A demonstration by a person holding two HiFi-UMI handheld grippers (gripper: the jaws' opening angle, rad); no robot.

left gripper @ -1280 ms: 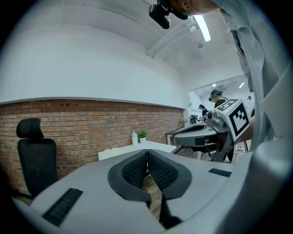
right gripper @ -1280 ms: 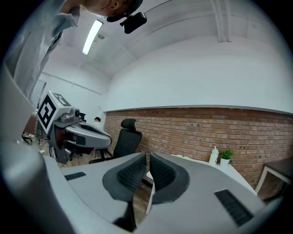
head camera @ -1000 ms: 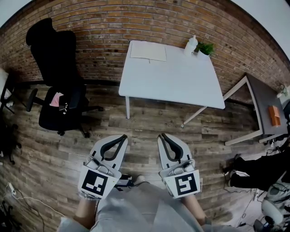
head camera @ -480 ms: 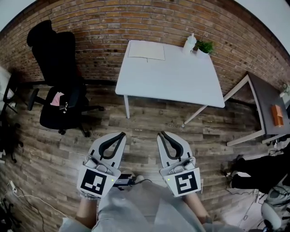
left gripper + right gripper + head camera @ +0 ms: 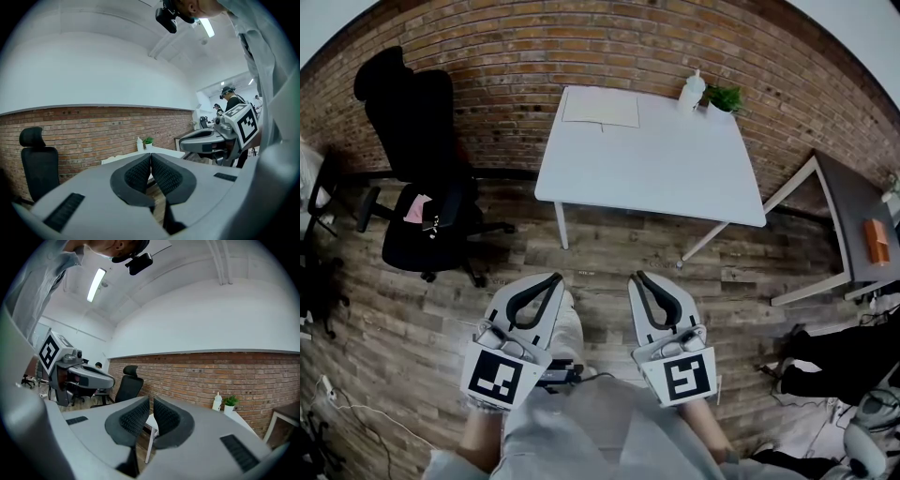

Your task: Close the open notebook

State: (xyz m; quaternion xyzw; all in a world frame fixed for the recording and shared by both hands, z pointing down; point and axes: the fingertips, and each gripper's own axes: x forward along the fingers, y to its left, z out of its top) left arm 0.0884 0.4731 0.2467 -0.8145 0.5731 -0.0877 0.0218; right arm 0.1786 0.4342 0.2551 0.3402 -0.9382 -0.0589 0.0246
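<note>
At worktop far-left corner, open notebook lies flat, well apart from us. Left gripper, right gripper: fingers together, empty. We approach first, then nudge one cover edge up, fold over.

The person is stepping forward: a trouser leg is swinging up just beside the left gripper, between it and the right gripper. Ahead of both grippers, the white table and its open notebook are drifting slightly leftward and nearer.
</note>
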